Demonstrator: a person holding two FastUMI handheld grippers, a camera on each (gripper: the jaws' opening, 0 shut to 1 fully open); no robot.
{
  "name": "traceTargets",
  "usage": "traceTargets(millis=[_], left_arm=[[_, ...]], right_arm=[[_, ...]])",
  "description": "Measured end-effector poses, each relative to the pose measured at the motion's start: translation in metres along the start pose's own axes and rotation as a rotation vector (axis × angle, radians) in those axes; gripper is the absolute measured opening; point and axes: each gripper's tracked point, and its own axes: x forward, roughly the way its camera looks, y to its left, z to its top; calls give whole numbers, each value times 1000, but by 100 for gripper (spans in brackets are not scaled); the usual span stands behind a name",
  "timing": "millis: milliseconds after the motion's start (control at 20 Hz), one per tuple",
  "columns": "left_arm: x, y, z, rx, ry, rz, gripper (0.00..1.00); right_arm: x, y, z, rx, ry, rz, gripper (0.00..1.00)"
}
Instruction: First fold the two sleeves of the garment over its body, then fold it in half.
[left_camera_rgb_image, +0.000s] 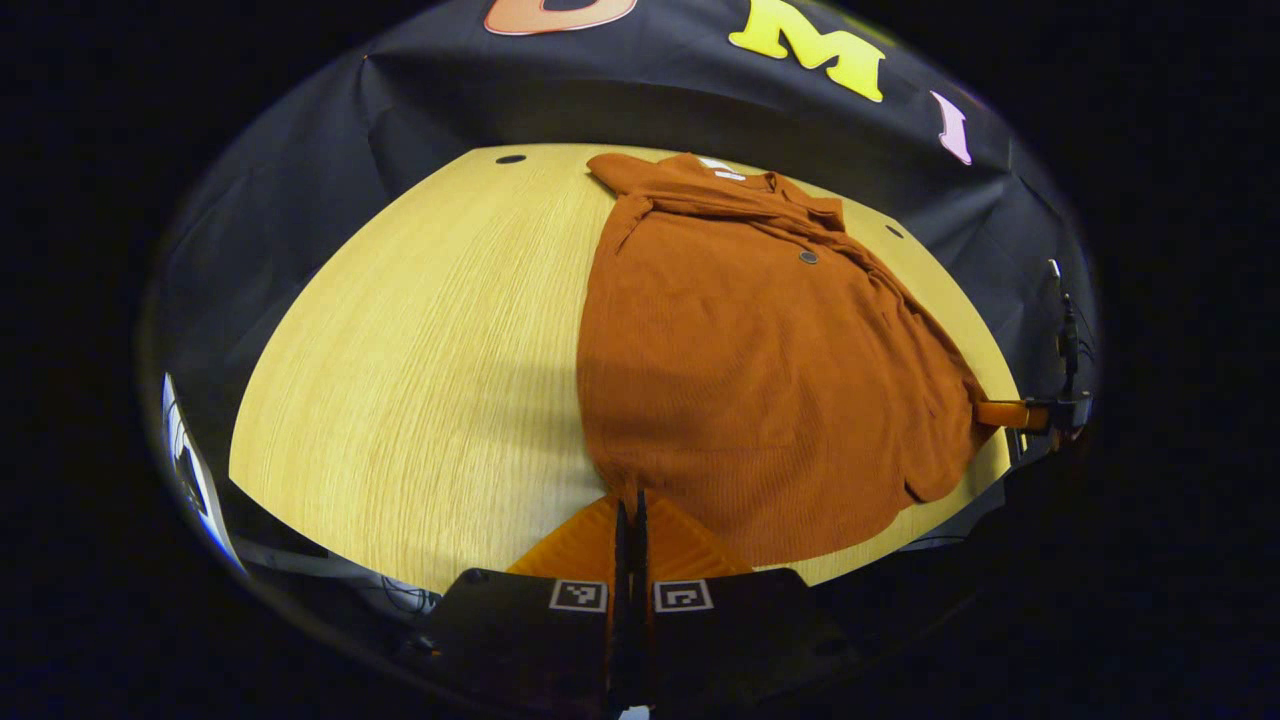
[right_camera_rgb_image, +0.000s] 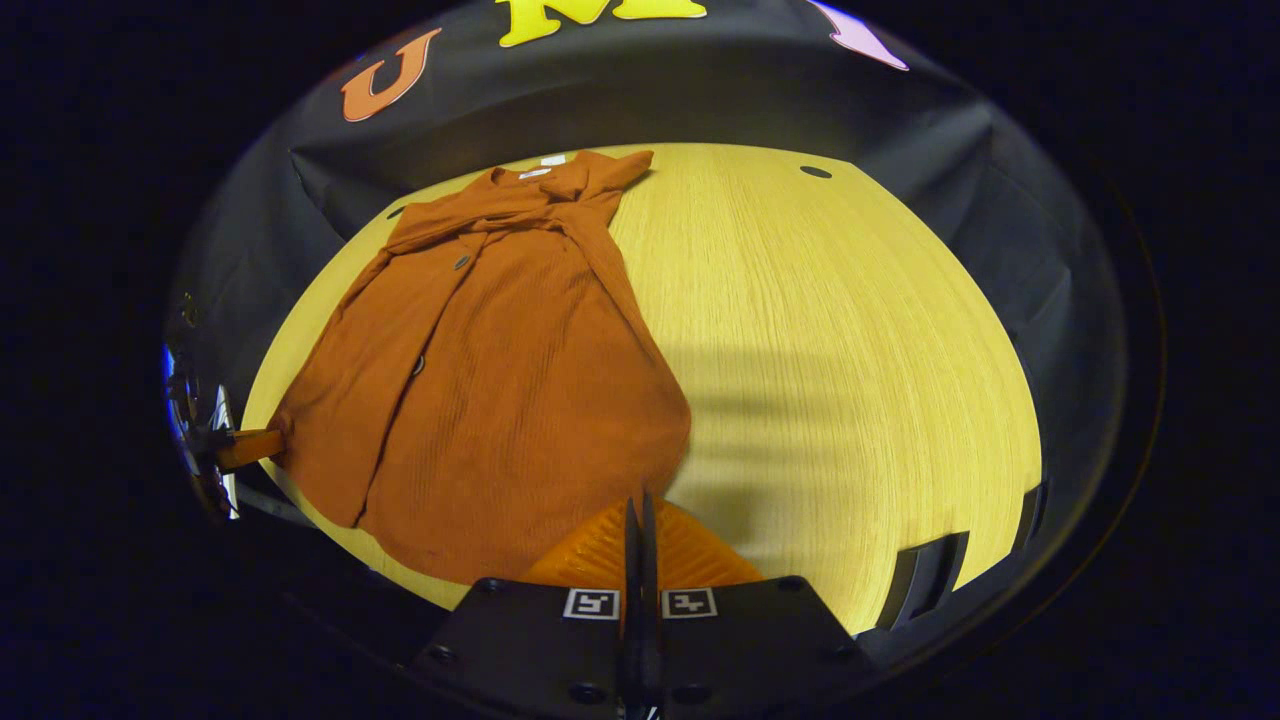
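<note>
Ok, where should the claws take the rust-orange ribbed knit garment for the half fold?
Pinch the rust-orange ribbed knit garment at its two near hem corners, coming low from the near edge of the light wooden table: the hem lies flat there, collar farthest away.

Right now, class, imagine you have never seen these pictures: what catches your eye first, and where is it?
First, the rust-orange garment spread flat on the pale wooden table, collar toward the black cloth wall, sleeves folded across its chest. Next, each gripper's own fingers at the bottom of its view, pressed together near the hem: left gripper, right gripper.
</note>
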Motion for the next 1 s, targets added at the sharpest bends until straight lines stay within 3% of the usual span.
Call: traceTargets(millis=[200, 550, 850, 1000], left_arm=[[-12, -10, 53, -10, -79, -45, 3], [-28, -24, 175, 7, -259, -109, 3], [-28, -19, 306, 1, -389, -135, 3], [-3, -9, 362, -58, -358, -127, 3]], right_arm=[[-15, 16, 55, 23, -81, 58, 1], [-47, 51, 190, 27, -289, 140, 1], [-54, 52, 311, -18, -431, 135, 1], [-37, 50, 372, -38, -469, 117, 0]])
